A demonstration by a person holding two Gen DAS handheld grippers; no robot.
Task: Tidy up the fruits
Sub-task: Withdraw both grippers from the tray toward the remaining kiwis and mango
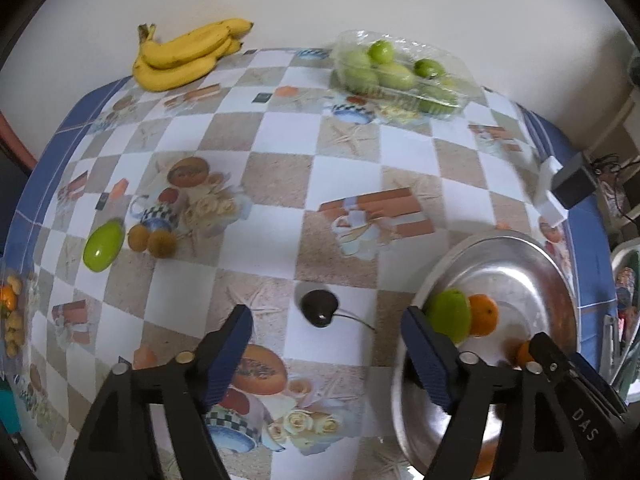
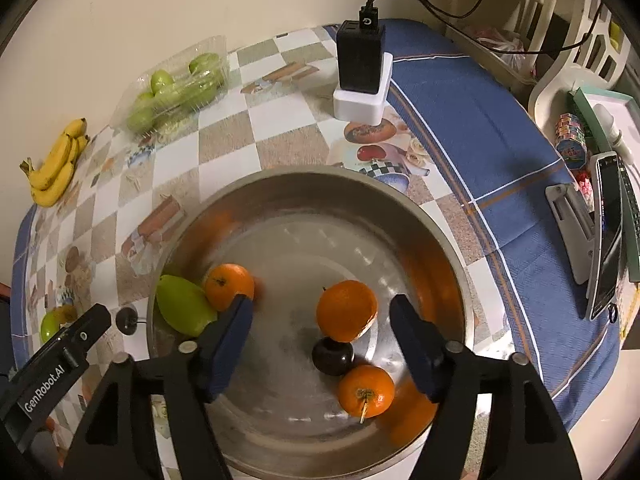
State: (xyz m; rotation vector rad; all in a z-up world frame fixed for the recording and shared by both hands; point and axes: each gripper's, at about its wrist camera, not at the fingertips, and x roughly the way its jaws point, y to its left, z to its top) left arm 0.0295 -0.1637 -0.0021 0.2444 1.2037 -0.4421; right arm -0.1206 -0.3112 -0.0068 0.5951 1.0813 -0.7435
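Above the steel bowl [image 2: 420, 216] both grippers, left [image 1: 326, 354] and right [image 2: 320, 340], gape wide and empty, so next likely comes grasping the dark plum [image 1: 319, 307] on the table.

Left gripper [image 1: 326, 354] is hovering low with jaws spread wide, gripping nothing. Right gripper [image 2: 322, 330] is hanging just beside it, jaws likewise gaping and empty, both angled downward.
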